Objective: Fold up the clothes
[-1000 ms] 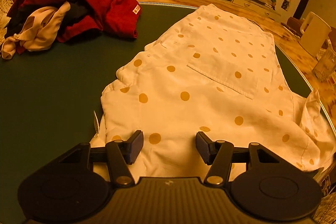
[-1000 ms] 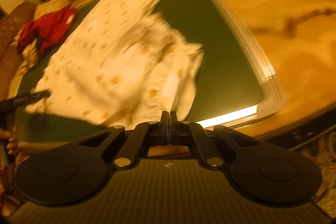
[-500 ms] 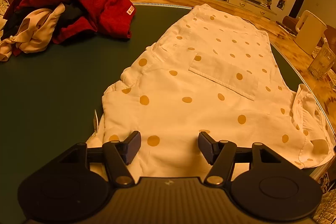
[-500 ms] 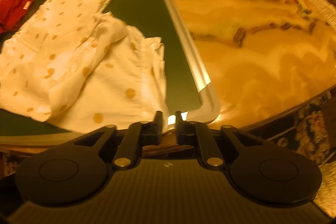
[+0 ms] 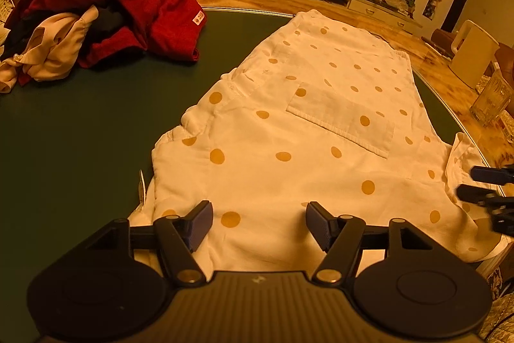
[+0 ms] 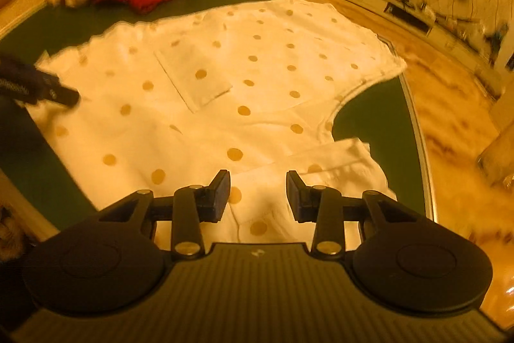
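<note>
Here, a white polka-dot shirt lies flat on the green table, its long axis running away from both grippers. The left gripper hangs parted over the near hem; the right gripper — jaws just opening, gripping nothing — hovers above the folded sleeve, which only the right view shows fully.

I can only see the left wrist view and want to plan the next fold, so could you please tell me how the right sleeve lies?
Observer: The right sleeve lies rumpled on the green mat, just beyond the right gripper.
Operator: Is that gripper holding it?
Observer: No. Its jaws have just been opening, and the sleeve shows below the gap, not pinched.
Operator: Does the sleeve hang off the mat?
Observer: No, it lies inside the silver rim.
</note>
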### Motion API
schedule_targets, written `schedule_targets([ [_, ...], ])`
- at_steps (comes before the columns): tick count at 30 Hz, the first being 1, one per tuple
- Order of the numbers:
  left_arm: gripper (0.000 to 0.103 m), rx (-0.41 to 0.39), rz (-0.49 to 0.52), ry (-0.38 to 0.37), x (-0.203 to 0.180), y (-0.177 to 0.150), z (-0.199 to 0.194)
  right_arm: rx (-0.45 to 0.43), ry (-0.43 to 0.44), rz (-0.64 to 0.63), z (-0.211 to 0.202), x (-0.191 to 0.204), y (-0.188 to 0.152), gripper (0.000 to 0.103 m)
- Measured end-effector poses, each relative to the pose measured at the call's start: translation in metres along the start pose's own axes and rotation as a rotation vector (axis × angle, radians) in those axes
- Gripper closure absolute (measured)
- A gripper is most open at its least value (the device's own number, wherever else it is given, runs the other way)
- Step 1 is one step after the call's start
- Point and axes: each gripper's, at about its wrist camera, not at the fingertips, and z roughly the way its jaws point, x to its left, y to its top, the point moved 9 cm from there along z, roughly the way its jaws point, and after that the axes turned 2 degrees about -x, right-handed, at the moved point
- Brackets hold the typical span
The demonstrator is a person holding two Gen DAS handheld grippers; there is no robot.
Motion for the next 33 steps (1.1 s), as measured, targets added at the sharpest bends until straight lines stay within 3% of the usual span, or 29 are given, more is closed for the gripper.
schedule_targets([
  [4, 0.028, -0.008, 0.012, -0.002, -0.003, -0.001, 0.001, 0.045, 0.071, 0.046, 0.011, -0.003, -0.008, 0.059],
  [6, 0.026, -0.012, 0.017, -0.002, -0.004, -0.002, 0.001, 0.051, 0.065, 0.058, 0.013, -0.006, -0.012, 0.077],
  [7, 0.026, -0.014, 0.020, -0.002, -0.005, -0.002, 0.001, 0.050, 0.056, 0.071, 0.011, -0.009, -0.015, 0.093],
  [11, 0.026, -0.015, 0.028, -0.004, -0.005, -0.003, 0.001, 0.006, 0.003, 0.196, -0.010, -0.039, -0.021, 0.100],
  [16, 0.026, -0.021, 0.027, -0.015, -0.004, -0.003, 0.000, 0.003, -0.074, 0.529, -0.061, -0.105, -0.069, 0.100],
  [19, 0.024, -0.025, 0.036, -0.014, -0.005, -0.004, 0.000, 0.082, -0.133, 0.691, -0.074, -0.129, -0.120, 0.097],
  [22, 0.024, -0.025, 0.046, -0.007, -0.007, -0.005, 0.001, 0.171, -0.163, 0.741, -0.069, -0.135, -0.151, 0.094],
  [25, 0.024, -0.018, 0.048, -0.001, -0.007, -0.005, 0.000, 0.161, -0.202, 0.755, -0.068, -0.144, -0.151, 0.086],
  [28, 0.024, -0.015, 0.048, -0.004, -0.007, -0.006, 0.000, 0.092, -0.207, 0.746, -0.068, -0.154, -0.132, 0.077],
  [31, 0.023, -0.012, 0.053, -0.002, -0.007, -0.005, 0.000, 0.009, -0.200, 0.654, -0.060, -0.160, -0.101, 0.073],
  [33, 0.023, -0.011, 0.053, 0.000, -0.007, -0.005, 0.001, -0.016, -0.195, 0.550, -0.047, -0.158, -0.077, 0.063],
])
